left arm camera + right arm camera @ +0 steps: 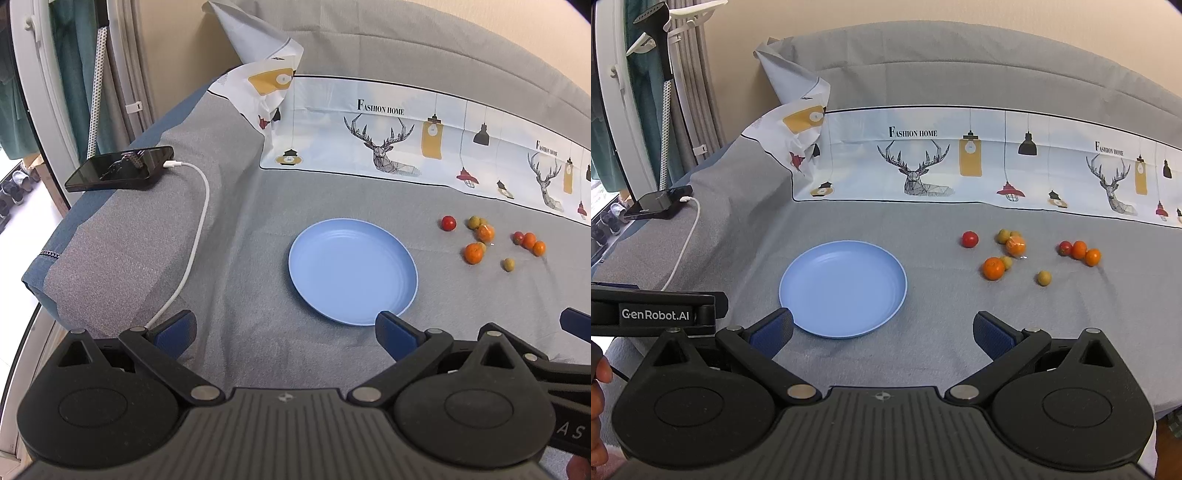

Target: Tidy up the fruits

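Fruits [993, 268] lie scattered right of the plate [843, 288], phone [657, 203] well apart.

Likely a home: cloth-covered sofa [923, 74], curtains [690, 74].

plate [846, 258] x1 | orange fruits [993, 268] x4 | red [969, 239] x2 | green [1044, 277] x4 | phone [659, 202] x1

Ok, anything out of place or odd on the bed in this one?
Mostly the printed cloth: its left end is crumpled and folded up instead of lying flat. One orange fruit appears wrapped in clear film, unlike the others. The fruits lie loose beside the empty blue plate. Nothing spilled or damaged.
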